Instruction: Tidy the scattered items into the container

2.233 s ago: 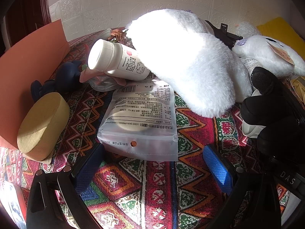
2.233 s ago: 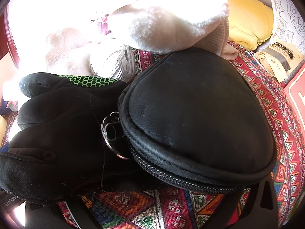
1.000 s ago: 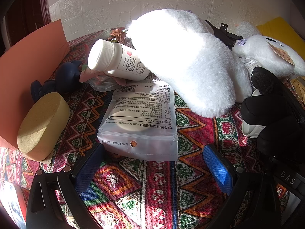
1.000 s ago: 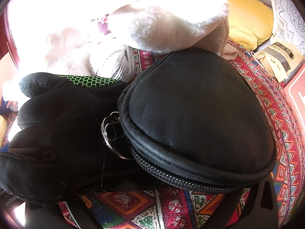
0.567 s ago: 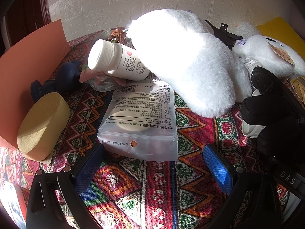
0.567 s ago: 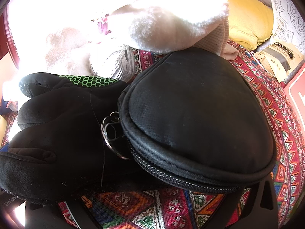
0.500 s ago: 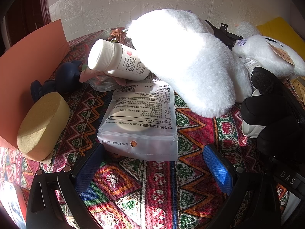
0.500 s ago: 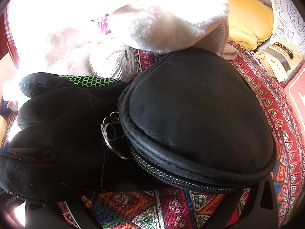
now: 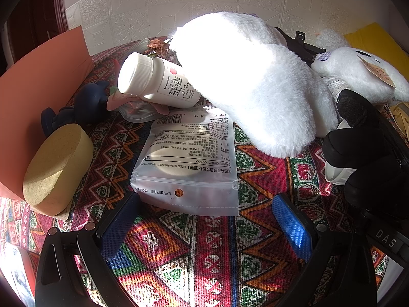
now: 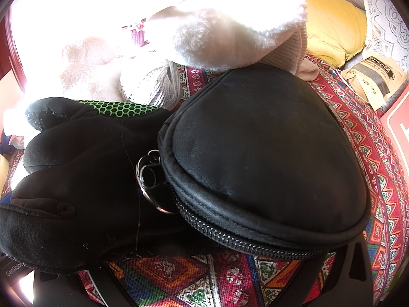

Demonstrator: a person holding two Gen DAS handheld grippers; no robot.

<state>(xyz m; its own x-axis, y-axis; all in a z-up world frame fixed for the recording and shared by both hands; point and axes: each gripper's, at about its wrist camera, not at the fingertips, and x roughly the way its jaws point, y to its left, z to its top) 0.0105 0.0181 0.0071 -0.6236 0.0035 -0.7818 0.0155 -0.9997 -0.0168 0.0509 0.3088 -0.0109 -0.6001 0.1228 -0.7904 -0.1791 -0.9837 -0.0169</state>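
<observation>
In the left wrist view my left gripper point(image 9: 204, 199) is open, its blue pads point(image 9: 291, 225) either side of the near edge of a flat silver pouch point(image 9: 189, 158) lying on the patterned cloth point(image 9: 204, 255). Behind it a white bottle point(image 9: 156, 81) lies tilted against a big white plush toy point(image 9: 255, 89). In the right wrist view a black zippered pouch point(image 10: 268, 158) with a key ring point(image 10: 150, 179) covers the fingertips of my right gripper point(image 10: 212, 243). Its finger arms stand wide apart, so it is open.
A yellow sponge point(image 9: 56, 166), a navy toy point(image 9: 87, 102) and an orange board point(image 9: 38, 97) stand at the left. A black gloved hand point(image 10: 76, 179) lies left of the black pouch. A yellow cushion point(image 10: 332, 23), a paper bag point(image 10: 370, 79) and a red box edge point(image 10: 398, 125) are at the right.
</observation>
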